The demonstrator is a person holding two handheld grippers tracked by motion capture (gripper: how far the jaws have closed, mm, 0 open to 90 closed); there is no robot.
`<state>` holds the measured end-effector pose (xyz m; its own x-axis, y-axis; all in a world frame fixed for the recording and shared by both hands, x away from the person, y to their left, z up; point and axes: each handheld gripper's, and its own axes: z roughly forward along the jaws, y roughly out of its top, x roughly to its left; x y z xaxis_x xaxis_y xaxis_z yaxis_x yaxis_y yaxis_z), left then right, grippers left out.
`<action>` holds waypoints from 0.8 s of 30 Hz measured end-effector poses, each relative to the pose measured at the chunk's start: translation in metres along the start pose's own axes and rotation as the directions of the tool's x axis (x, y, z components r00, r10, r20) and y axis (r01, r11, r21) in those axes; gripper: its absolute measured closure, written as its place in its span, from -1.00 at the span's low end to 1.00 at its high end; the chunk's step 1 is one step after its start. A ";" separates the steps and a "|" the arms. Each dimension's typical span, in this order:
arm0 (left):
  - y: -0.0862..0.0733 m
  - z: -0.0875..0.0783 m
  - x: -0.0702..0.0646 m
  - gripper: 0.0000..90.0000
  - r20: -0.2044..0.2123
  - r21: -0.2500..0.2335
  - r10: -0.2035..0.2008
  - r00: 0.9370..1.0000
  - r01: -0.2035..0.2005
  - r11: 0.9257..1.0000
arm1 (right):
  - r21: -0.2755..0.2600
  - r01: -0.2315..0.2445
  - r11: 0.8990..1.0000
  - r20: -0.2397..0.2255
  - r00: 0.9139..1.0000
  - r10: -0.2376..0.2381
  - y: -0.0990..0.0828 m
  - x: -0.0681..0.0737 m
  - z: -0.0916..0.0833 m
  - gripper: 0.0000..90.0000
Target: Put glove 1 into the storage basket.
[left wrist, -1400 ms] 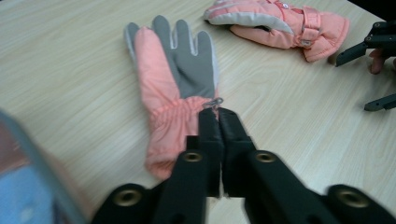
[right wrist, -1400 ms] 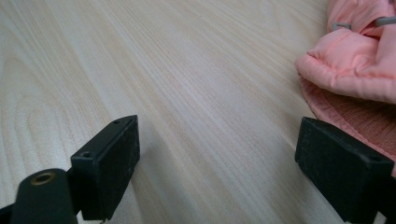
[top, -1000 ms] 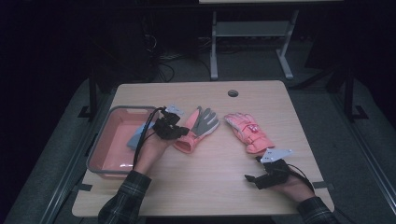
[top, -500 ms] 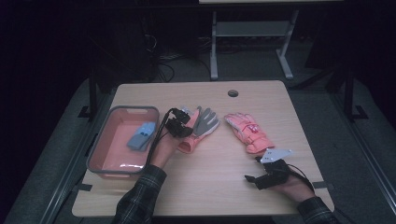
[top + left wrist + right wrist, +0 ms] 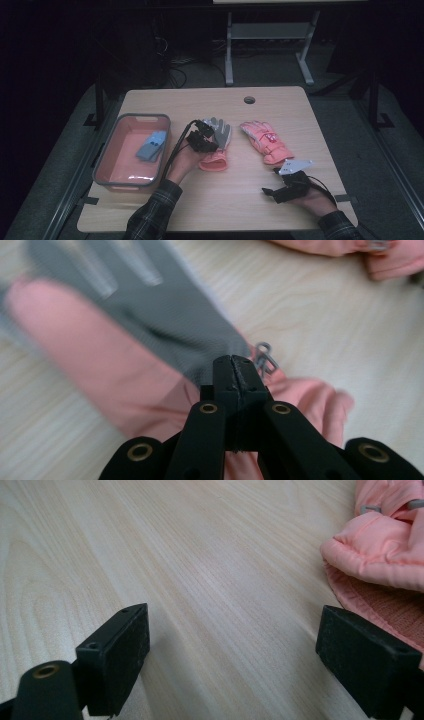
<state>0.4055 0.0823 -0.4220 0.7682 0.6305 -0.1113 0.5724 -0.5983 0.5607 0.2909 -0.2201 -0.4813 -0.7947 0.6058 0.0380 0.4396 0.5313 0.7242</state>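
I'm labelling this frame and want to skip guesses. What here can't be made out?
- Whether the left gripper pinches the grey-palmed glove: left gripper view, the shut fingers hide the contact.
- That glove's fingertips: same view, blurred and cut off by the top and left edges.
- The blue item in the tub: high view, too small and dim to identify.
- The pink glove: right gripper view, cut off at the right edge.

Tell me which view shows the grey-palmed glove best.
The high view: the whole grey-palmed glove lies palm-up beside the bin, partly under the left hand-held gripper. The left gripper view gives a blurred close-up. The right gripper view shows the other glove.
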 end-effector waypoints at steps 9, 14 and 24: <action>0.010 0.013 -0.028 0.99 0.083 -0.010 0.057 0.995 -0.056 0.998 | -0.001 -0.002 1.000 -0.001 1.000 0.002 0.000 0.000 0.000 -0.70; 0.010 0.010 -0.029 0.99 0.081 -0.019 0.079 0.994 -0.078 0.997 | 0.000 -0.001 1.000 -0.002 1.000 0.001 0.000 0.000 0.000 -0.70; -0.005 -0.007 -0.024 0.99 0.065 -0.047 0.091 0.994 -0.088 0.995 | 0.000 0.002 1.000 -0.001 1.000 -0.002 0.000 0.000 0.000 -0.70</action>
<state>0.3820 0.0738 -0.4163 0.8338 0.5404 -0.1127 0.4886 -0.6275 0.6062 0.2909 -0.2201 -0.4813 -0.7959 0.6043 0.0372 0.4381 0.5324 0.7244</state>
